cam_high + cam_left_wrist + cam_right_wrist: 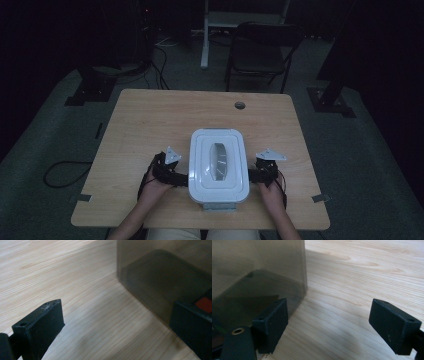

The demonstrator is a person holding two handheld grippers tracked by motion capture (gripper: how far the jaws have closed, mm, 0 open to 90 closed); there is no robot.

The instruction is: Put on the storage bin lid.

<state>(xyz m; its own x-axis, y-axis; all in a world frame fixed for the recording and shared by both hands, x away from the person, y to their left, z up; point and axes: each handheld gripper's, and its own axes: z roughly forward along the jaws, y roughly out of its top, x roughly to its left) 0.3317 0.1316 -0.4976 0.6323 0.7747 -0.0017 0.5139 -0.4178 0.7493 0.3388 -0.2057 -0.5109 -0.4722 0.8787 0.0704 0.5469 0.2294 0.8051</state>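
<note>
Your grippers flank the box.
Left gripper at nine o'clock, right gripper at three of the box; both sets of fingers wide open, empty.

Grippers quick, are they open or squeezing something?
Left gripper: open, nothing held, beside the box.
Right gripper: open, nothing held, at the box's other side.

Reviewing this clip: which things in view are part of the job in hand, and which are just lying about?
In the job:
- lidded container, white lid, smoky walls
- left gripper, jaws open, at its left side
- right gripper, jaws open, at its right side
- table beneath it

Lying about:
- folding chair beyond the table
- cable on the floor, left
</note>
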